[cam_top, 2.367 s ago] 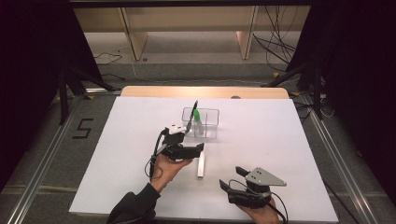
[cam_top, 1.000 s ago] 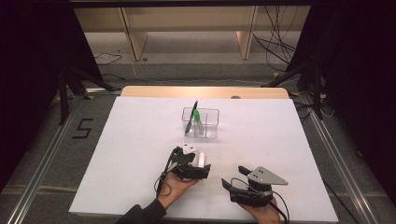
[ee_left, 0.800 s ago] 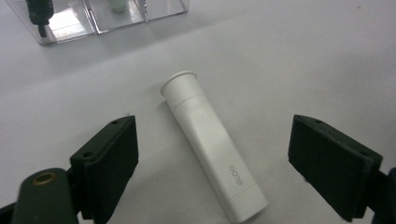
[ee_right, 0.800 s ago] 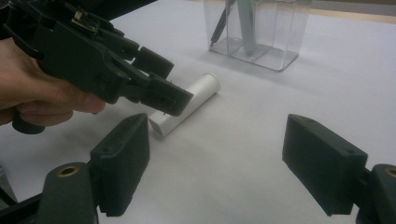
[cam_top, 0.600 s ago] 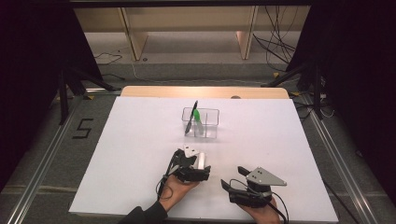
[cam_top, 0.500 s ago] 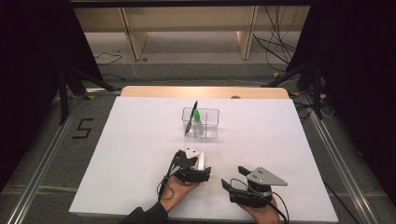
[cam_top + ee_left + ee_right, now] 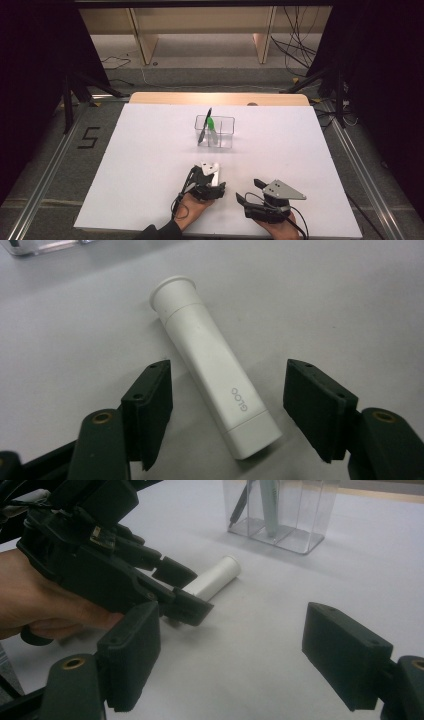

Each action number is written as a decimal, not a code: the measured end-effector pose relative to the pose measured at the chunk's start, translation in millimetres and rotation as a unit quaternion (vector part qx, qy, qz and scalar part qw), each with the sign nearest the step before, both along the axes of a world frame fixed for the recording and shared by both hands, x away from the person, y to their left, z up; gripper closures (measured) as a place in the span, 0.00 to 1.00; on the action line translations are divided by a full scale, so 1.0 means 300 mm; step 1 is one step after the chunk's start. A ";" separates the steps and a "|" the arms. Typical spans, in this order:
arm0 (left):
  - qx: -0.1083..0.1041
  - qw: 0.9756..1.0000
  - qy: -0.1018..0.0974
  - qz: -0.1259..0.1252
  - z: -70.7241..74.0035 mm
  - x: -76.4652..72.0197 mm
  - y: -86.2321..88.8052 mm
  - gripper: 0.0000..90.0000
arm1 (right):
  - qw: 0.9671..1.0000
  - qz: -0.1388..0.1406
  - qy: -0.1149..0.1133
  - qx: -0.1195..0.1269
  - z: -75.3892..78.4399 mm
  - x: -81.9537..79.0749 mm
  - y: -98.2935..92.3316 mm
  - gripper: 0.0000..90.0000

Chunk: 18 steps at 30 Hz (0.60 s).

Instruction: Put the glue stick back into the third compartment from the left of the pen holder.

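Observation:
A white glue-stick tube [image 7: 215, 375] lies flat on the white table [image 7: 150, 165]. My left gripper [image 7: 227, 390] straddles its lower half. Its jaws have just been closing, and a gap remains on each side, so the pads are not touching the tube. In the right gripper view the left gripper [image 7: 192, 592] hangs over the tube [image 7: 215, 575], whose capped end sticks out toward the holder. My right gripper [image 7: 232, 630] is open and empty to the right [image 7: 250, 191], close to the table's near edge.
A clear, divided holder [image 7: 222, 131] stands at the table's centre back with a black pen [image 7: 204, 127] and a green-capped pen [image 7: 211, 125] leaning in it. Dark floor, cables and wooden furniture legs lie beyond the far edge.
The left hand has drawn back toward the near edge and settled over the tube, which lay uncovered beside it before. The right gripper has stayed put.

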<state>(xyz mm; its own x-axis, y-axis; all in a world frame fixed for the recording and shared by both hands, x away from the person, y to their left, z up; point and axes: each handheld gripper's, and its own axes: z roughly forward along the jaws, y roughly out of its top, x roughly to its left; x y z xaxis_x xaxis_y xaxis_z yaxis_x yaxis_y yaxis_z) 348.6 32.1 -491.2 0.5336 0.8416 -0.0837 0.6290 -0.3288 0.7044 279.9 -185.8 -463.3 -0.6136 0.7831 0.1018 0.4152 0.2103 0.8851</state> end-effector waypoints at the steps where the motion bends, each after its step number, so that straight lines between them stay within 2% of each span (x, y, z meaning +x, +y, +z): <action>1: 0.003 1.000 -0.002 0.000 0.000 0.000 0.000 0.43 | 1.000 0.000 0.001 0.000 0.001 -0.001 -0.002 0.27; 8: 0.019 1.000 -0.016 0.005 -0.004 -0.007 -0.006 0.50 | 1.000 -0.001 -0.001 -0.001 0.000 -0.002 -0.001 0.27; 18: 0.015 1.000 -0.021 0.008 -0.007 -0.013 -0.001 0.57 | 1.000 -0.003 -0.001 0.000 0.001 -0.002 -0.004 0.28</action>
